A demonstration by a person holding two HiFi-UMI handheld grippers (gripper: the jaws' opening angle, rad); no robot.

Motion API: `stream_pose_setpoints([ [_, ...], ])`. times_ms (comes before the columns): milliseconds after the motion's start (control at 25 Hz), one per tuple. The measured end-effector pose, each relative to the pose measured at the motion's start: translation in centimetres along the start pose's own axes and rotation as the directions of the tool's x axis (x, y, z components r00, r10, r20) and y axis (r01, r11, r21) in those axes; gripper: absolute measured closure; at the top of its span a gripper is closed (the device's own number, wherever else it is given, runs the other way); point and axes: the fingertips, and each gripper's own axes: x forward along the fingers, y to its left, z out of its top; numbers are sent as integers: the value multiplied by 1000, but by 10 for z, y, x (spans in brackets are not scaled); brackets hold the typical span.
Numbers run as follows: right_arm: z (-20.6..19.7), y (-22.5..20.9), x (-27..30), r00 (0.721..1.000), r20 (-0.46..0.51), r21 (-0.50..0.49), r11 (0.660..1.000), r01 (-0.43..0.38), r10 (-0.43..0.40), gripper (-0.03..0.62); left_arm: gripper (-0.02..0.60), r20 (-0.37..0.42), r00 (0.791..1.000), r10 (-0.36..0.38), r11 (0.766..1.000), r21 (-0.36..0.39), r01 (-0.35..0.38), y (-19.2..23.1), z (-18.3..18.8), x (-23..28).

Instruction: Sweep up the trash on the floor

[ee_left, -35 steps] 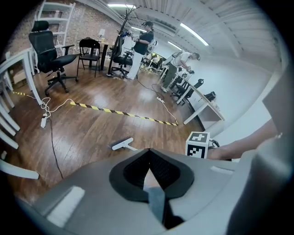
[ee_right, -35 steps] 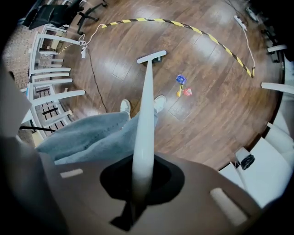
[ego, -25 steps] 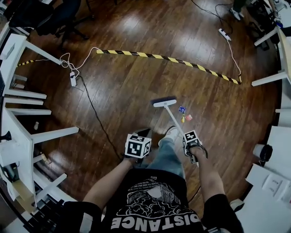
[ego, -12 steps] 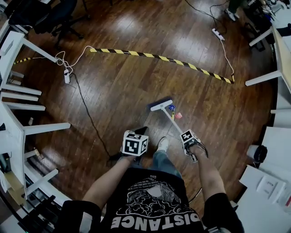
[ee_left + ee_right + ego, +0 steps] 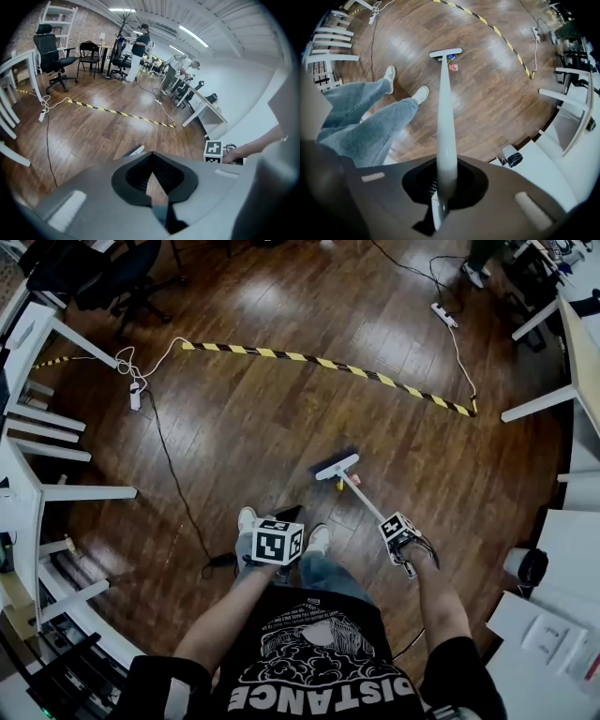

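My right gripper (image 5: 394, 527) (image 5: 440, 190) is shut on the white handle of a broom (image 5: 443, 108). The broom's head (image 5: 336, 466) (image 5: 446, 52) rests on the wooden floor ahead of my feet. Small bits of trash, red (image 5: 354, 480) (image 5: 453, 67) and blue (image 5: 450, 57), lie right against the head's near side. My left gripper (image 5: 285, 523) (image 5: 151, 171) hangs lower left, above my shoes, jaws closed at the tips. A dark dustpan (image 5: 291, 514) juts forward from it; its pale rim (image 5: 136, 151) shows past the jaws.
A yellow-black tape strip (image 5: 328, 362) crosses the floor beyond the broom. A power strip with cables (image 5: 134, 395) and a black cord (image 5: 178, 493) lie left. White table legs (image 5: 56, 456) line the left, desks (image 5: 562, 381) the right. My shoes (image 5: 247, 518) (image 5: 319, 538) stand near the dustpan.
The broom head has been drawn back toward my feet, dragging the trash with it. The trash now lies tight against the head. My feet have stepped; both shoes now show.
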Motion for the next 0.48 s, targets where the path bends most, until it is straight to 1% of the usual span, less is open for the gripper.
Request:
stream_pose_setpoints([
  [200,-31,-24,22,1000,-24,12,1000,4,-4,594,575,9,1000,7,1000,0,-7,-17,-2,5],
  [360,-48,-27,34,999,-36,31,999,-20,21,594,575,8,1000,1,1000,13,-2,-26,-4,9],
  [480,-53,-24,37,999,-30,42,998,-40,42,594,575,5,1000,-8,1000,27,8,-32,-3,12],
])
